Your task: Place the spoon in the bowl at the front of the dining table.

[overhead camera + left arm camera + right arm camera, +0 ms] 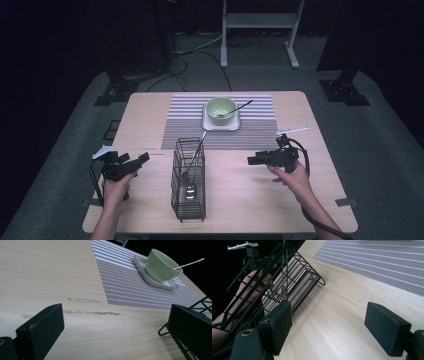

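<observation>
A black wire basket (189,181) stands at the table's front middle with a metal spoon (192,165) leaning inside it. Farther back, a green bowl (221,110) sits on a white square plate (220,124), and a thin utensil handle (242,106) sticks out of the bowl. My left gripper (141,160) hovers left of the basket, open and holding nothing. My right gripper (252,160) hovers right of the basket, also open and holding nothing. The left gripper view has the bowl (162,265) ahead between wide jaws. In the right gripper view the basket (274,282) lies just beyond the left jaw.
A grey striped placemat (250,127) lies under the plate at the back middle of the wooden table (150,115). Bare wood lies on both sides of the basket. Dark stands and cables are on the floor behind the table.
</observation>
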The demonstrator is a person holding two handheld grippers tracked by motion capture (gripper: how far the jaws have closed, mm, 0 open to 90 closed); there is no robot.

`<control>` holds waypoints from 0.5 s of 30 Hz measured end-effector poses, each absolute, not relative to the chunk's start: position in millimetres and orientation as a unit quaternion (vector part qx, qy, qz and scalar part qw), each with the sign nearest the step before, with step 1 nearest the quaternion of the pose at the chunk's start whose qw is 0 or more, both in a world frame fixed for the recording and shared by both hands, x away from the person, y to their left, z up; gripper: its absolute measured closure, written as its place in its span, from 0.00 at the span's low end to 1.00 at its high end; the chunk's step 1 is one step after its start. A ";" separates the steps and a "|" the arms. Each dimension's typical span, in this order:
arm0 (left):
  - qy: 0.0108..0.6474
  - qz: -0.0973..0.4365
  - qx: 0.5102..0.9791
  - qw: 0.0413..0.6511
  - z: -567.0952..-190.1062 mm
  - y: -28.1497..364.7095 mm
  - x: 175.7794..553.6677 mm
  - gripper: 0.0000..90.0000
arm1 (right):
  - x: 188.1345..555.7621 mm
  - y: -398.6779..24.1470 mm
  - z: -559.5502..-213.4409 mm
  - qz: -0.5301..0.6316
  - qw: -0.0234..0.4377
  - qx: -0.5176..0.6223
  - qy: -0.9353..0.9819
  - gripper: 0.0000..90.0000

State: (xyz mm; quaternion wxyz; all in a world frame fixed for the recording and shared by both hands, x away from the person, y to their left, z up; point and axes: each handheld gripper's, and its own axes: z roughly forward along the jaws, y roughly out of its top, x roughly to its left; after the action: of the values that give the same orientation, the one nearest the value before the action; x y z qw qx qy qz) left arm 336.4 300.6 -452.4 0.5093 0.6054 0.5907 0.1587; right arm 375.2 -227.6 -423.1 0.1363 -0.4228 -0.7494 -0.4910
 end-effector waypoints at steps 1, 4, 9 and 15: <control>0.590 0.159 0.606 0.509 -452.4 300.7 336.3 0.00 | 374.1 -228.4 -423.6 -0.492 0.136 -0.422 -0.749 0.23; 0.591 0.159 0.605 0.510 -452.4 300.9 336.2 0.00 | 370.2 -230.0 -425.0 -0.492 0.137 -0.422 -0.749 0.23; 0.591 0.158 0.604 0.510 -452.5 301.2 336.2 0.00 | 363.7 -232.1 -427.8 -0.494 0.139 -0.421 -0.748 0.23; 0.592 0.159 0.604 0.510 -452.2 301.7 335.8 0.00 | 355.6 -232.9 -430.2 -0.495 0.138 -0.418 -0.749 0.23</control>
State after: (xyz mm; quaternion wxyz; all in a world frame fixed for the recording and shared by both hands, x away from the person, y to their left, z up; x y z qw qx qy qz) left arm 335.8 301.7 -452.2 0.5095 0.6042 0.5916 0.1592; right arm 355.6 -232.9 -430.2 0.1384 -0.4178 -0.7494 -0.4947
